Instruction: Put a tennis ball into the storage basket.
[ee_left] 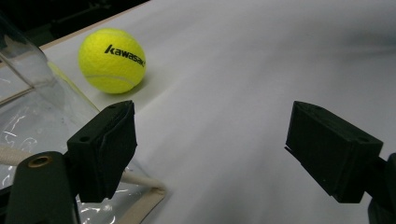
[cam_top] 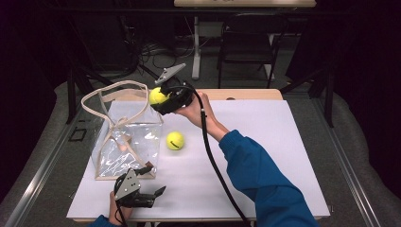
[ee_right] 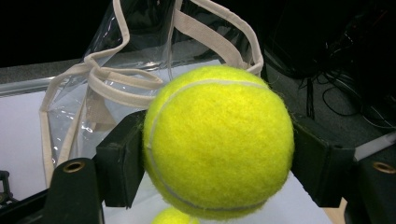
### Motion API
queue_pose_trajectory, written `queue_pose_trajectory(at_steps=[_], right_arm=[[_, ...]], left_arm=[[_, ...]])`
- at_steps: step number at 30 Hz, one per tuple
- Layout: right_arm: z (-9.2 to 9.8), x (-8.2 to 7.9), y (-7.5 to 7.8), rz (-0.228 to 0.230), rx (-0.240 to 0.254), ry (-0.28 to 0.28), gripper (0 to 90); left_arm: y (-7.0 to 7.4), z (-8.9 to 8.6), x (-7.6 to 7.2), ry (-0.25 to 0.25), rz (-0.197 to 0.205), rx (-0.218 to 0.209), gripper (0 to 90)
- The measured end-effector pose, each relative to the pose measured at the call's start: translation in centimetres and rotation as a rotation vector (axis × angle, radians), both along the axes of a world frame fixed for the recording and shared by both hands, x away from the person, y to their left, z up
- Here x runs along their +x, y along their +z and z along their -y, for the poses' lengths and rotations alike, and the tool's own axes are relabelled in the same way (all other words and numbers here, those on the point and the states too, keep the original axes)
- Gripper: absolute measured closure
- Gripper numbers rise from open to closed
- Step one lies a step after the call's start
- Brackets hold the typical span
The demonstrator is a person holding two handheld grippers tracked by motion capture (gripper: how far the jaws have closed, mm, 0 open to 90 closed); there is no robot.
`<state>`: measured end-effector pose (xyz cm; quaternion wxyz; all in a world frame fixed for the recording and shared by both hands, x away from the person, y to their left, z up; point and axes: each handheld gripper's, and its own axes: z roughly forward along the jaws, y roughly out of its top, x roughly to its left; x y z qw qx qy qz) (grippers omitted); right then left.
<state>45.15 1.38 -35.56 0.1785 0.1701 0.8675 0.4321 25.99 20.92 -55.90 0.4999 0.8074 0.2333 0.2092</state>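
My right gripper (cam_top: 160,96) is shut on a yellow tennis ball (cam_top: 157,96), held in the air beside the top of a clear plastic bag (cam_top: 125,144) with beige trim and handles (cam_top: 116,90). In the right gripper view the ball (ee_right: 218,142) sits squeezed between both black jaws, with the bag's handles (ee_right: 140,84) just behind it. A second yellow tennis ball (cam_top: 175,140) lies on the white table, right of the bag; it shows as a printed ball (ee_left: 112,59) in the left gripper view. My left gripper (cam_top: 158,193) rests open near the table's front edge, below the bag's corner (ee_left: 140,205).
The white table top (cam_top: 265,156) stretches wide to the right of the bag. A person's blue sleeve (cam_top: 265,184) and a black cable (cam_top: 217,165) cross its right half. Behind the table stand a dark chair (cam_top: 248,38) and a white desk leg (cam_top: 196,47).
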Motion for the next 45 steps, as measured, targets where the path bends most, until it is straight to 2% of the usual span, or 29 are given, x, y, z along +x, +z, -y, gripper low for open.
queue_pose_trajectory(at_steps=[17,27,45], right_arm=[[-1.4,0.5,0.8,0.015,-0.004,-0.003,26.5],[-1.3,0.8,1.3,0.02,0.004,-0.013,26.5],[-2.3,1.4,2.1,0.027,0.006,-0.015,26.5]], left_arm=[[0.0,0.0,-0.1,0.002,0.006,-0.003,16.1],[0.0,0.0,-0.1,0.002,0.007,-0.003,16.1],[0.0,0.0,0.0,-0.001,0.006,-0.008,16.1]])
